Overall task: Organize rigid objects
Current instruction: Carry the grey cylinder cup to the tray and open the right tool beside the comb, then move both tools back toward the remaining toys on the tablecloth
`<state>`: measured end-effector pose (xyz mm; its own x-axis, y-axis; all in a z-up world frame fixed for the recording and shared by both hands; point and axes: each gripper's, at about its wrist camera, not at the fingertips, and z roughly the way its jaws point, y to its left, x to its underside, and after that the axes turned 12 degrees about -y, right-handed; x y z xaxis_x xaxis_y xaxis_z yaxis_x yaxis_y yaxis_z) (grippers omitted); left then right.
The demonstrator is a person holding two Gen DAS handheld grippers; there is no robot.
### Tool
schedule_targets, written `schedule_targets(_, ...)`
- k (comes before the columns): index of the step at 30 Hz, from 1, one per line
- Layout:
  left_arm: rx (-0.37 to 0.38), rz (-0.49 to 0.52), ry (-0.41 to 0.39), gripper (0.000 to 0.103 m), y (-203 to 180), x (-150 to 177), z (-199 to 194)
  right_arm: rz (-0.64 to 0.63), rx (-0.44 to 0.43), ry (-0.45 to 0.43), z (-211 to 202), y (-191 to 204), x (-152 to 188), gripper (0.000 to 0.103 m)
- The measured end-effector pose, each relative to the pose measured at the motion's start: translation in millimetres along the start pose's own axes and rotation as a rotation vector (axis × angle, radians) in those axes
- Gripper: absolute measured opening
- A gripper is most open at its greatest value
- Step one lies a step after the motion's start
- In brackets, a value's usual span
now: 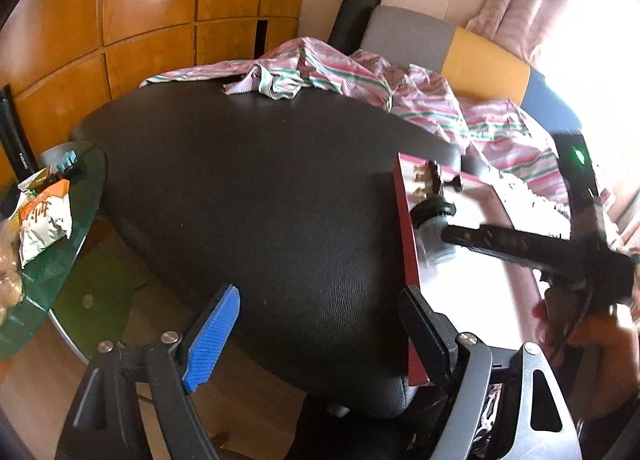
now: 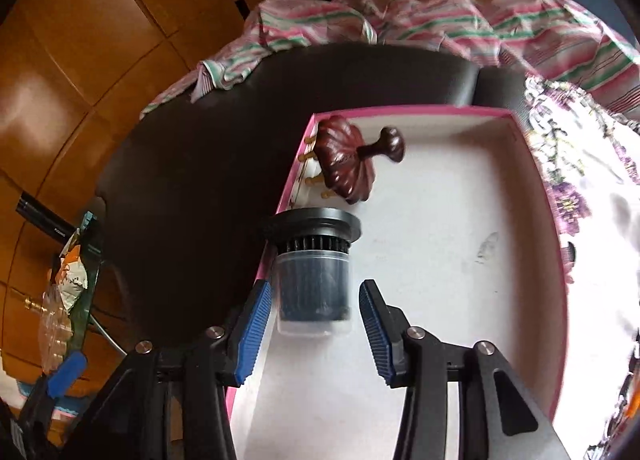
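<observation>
A shallow pink-walled box (image 2: 400, 111) with a white floor sits on the black padded surface (image 1: 248, 196). Inside, by its left wall, lie a clear jar with a black ribbed lid (image 2: 314, 280), a dark brown carved wooden piece with a knob (image 2: 348, 160), and small wooden pegs (image 2: 310, 158). My right gripper (image 2: 314, 324) stands open around the jar's base, with a thin gap at the right pad. In the left wrist view the right gripper (image 1: 452, 236) reaches the jar (image 1: 434, 226) from the right. My left gripper (image 1: 320, 334) is open and empty, its right finger at the box wall (image 1: 408, 256).
A striped pink and green cloth (image 1: 320, 72) lies bunched along the far edge, and a floral cloth (image 2: 580, 180) lies right of the box. A glass side table (image 1: 76, 228) with snack packets (image 1: 44, 220) stands at the left. Wood panelling (image 1: 140, 12) is behind.
</observation>
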<state>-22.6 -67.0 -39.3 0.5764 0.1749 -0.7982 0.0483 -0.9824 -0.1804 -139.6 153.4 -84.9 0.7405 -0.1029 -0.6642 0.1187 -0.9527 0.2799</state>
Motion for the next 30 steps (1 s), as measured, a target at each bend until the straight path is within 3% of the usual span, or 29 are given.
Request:
schedule_targets(7,0.024,-0.021,-0.071,0.084,0.2,-19.3,-17.8,-0.049,0.067,-0.062,-38.2,-16.1,14.0,0.046)
schedule_targets(17,0.087,-0.033,-0.096,0.087,-15.1,-35.6,-31.6,-0.022,0.159,-0.138,-97.8,-64.6,26.1,0.046)
schedule_targets(30,0.193,0.145,-0.092,0.087,-88.9,-36.2,-30.9,0.11,0.36,-0.232,-185.0,-170.7,32.8,0.046)
